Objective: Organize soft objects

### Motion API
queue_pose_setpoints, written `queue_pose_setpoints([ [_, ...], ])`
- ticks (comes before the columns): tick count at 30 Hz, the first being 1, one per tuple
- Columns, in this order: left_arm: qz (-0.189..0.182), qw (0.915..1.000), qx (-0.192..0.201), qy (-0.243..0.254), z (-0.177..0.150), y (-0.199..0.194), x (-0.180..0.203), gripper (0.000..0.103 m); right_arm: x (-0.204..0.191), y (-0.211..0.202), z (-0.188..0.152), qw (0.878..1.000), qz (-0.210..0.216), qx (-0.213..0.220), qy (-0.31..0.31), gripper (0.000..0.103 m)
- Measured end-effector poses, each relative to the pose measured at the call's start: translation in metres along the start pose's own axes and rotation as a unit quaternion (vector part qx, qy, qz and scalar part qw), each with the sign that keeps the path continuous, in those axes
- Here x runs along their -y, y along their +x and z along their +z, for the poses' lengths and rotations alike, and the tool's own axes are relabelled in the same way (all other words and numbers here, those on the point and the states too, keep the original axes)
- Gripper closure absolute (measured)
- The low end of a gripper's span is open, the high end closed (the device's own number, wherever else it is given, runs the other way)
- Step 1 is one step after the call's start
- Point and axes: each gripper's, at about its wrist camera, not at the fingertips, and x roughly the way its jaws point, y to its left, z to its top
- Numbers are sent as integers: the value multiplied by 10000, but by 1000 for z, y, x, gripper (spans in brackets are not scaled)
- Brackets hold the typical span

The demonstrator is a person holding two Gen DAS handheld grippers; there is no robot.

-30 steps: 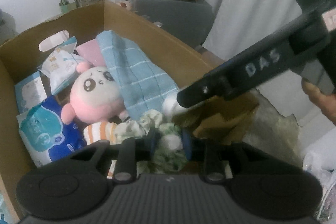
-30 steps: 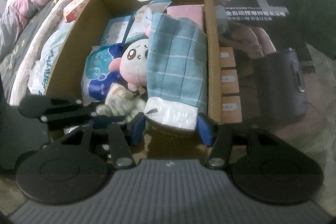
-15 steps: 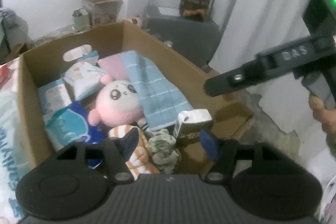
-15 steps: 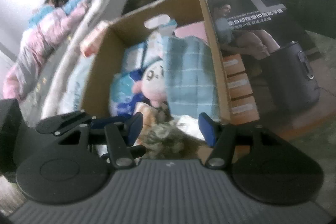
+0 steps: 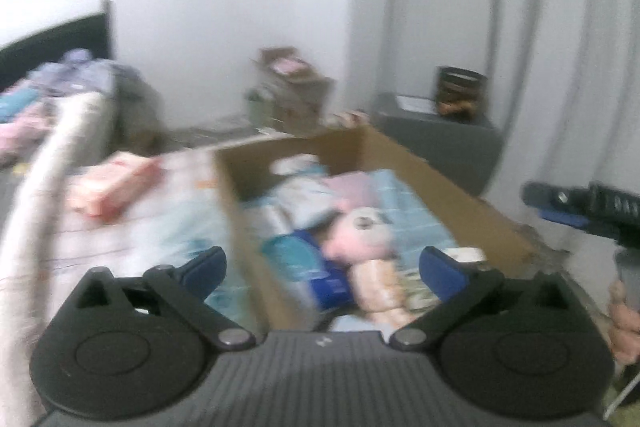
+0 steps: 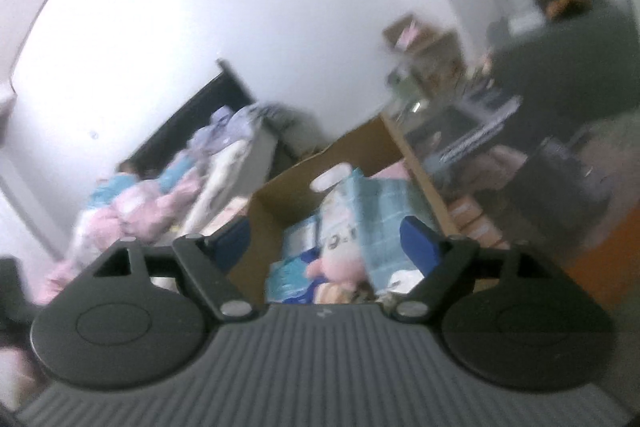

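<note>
A cardboard box [image 5: 460,187] holds a pink plush toy [image 5: 356,235], a blue checked towel [image 5: 416,211], blue tissue packs [image 5: 296,259], an orange striped sock [image 5: 380,287] and a white tissue pack [image 5: 464,254]. My left gripper [image 5: 324,269] is open and empty, raised above the box's near end. My right gripper [image 6: 326,237] is open and empty, also raised; the box [image 6: 352,147], the plush [image 6: 340,263] and the towel [image 6: 376,211] show below it. The right gripper's fingers [image 5: 556,205] show at the right edge of the left wrist view. Both views are blurred.
A bed with pink and blue bedding [image 6: 152,199] lies left of the box. A pink pack [image 5: 112,187] rests on a plastic-wrapped bundle [image 5: 160,227] beside the box. A dark grey cabinet [image 5: 440,143] and small cartons [image 5: 292,95] stand behind. White curtains [image 5: 560,67] hang at right.
The left gripper let go of the socks bundle and the right gripper of the white tissue pack, both in the box. Both grippers opened wide and rose back from the box.
</note>
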Motion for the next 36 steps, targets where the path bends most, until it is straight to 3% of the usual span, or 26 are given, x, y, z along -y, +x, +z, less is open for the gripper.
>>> queue_pose_setpoints([
  [5, 727, 9960, -115, -498, -21, -18, -19, 0, -37, -6, -32, 9945, -554, 253, -849, 20],
  [9, 892, 9930, -372, -677, -38, -21, -29, 0, -48, -9, -44, 9963, -420, 132, -736, 18],
  [15, 1609, 9816, -762, -687, -57, -22, -25, 0, -77, -8, -68, 9957, -234, -428, -793, 12],
  [21, 1340, 9807, -1163, -824, -69, -15, -20, 0, -115, 1, -92, 9854, -2, -1036, -1349, 5],
  [28, 1269, 9818, -904, -1085, -70, -22, -16, 0, -139, 9, -102, 9723, -449, -1239, -1930, 1],
  [36, 1258, 9816, -943, -1082, -68, -21, -18, 0, -130, 25, -93, 9723, -571, -1354, -1818, 1],
])
